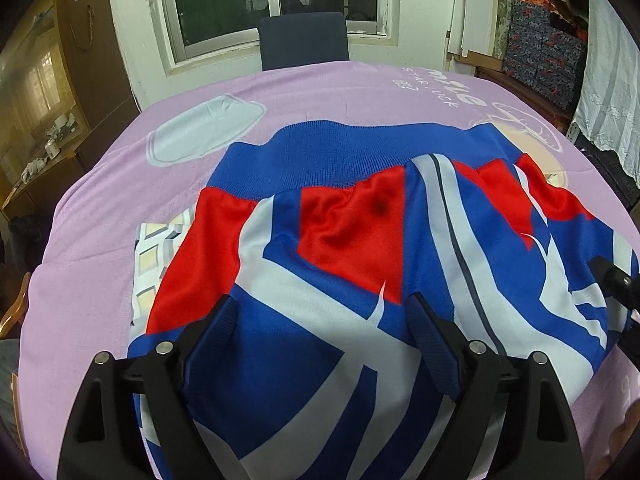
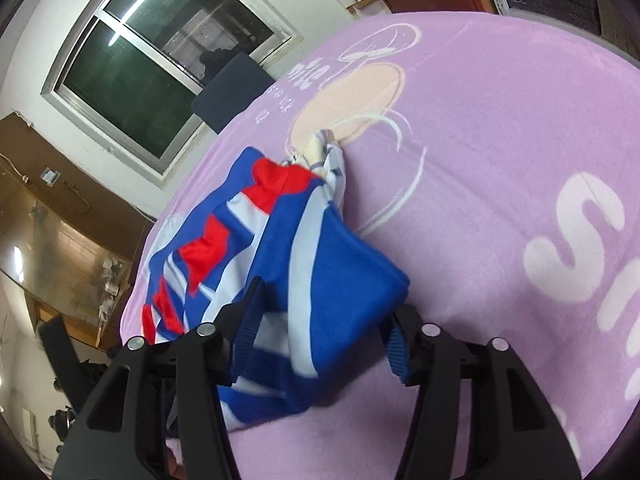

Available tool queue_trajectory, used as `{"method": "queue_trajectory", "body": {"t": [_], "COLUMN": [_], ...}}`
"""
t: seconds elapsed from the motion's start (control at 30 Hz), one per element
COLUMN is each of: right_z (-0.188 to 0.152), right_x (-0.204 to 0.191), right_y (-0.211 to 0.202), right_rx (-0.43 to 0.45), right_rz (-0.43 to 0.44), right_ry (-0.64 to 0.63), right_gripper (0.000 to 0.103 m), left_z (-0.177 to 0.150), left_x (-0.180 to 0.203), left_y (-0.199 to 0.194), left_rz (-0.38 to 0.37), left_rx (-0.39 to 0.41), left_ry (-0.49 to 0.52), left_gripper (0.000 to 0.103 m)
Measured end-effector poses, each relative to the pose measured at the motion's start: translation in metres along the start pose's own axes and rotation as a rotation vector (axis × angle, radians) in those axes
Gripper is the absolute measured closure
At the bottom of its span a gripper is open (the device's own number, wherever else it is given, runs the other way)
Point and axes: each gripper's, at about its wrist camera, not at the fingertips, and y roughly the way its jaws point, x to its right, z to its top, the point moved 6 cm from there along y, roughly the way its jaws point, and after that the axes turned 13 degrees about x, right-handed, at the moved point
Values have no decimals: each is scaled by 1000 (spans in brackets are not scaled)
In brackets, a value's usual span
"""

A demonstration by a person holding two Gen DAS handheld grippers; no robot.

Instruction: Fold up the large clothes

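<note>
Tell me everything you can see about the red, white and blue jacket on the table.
The jacket looks like smooth, shiny sportswear in blue, red and white panels, with a ribbed blue band along its far edge. It lies bunched and wrinkled on the pink blanket, partly over a white patterned cloth. The left gripper sits open above it. A blue fold lies between the right gripper fingers; whether they pinch it is unclear.
</note>
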Motion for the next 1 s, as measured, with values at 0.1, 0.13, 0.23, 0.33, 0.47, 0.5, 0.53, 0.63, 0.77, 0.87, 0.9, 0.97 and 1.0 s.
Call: {"method": "queue_trajectory", "body": {"t": [0.1, 0.13, 0.23, 0.33, 0.47, 0.5, 0.53, 0.63, 0.77, 0.87, 0.9, 0.97, 1.0], "right_z": [4, 4, 4, 5, 7, 8, 8, 10, 12, 10, 10, 8, 6], "right_x": [5, 4, 2, 0, -12, -19, -22, -37, -62, -86, -95, -107, -116], "right_y": [6, 7, 9, 13, 12, 10, 9, 6, -1, -8, -11, -14, -16], "right_rx": [-3, -4, -10, -30, -30, -18, -11, 17, 52, 92, 106, 125, 136], "right_rz": [2, 2, -8, -14, -26, -36, -41, -57, -57, -49, -42, -31, -25], "right_ry": [35, 29, 18, 31, -13, -49, -66, -134, -227, -320, -350, -396, -434], "right_gripper": [66, 67, 67, 70, 78, 78, 79, 80, 81, 81, 81, 81, 81], "left_z": [-1, -1, -1, 1, 6, 7, 8, 14, 24, 30, 31, 33, 34], "left_x": [-1, -1, -3, -7, -19, -24, -28, -39, -58, -69, -72, -77, -78], "left_y": [0, 0, 0, -2, -5, -6, -7, -10, -14, -17, -18, -20, -22], "left_rz": [3, 2, -3, -21, -61, -77, -91, -124, -149, -151, -151, -170, -194], "left_rx": [-1, -2, -5, -2, -7, -9, -12, -11, 8, 21, 23, 24, 21], "left_ry": [2, 2, -3, -30, -92, -117, -136, -181, -208, -208, -208, -222, -240], "left_gripper": [15, 15, 16, 21, 33, 35, 39, 43, 43, 44, 44, 43, 43]}}
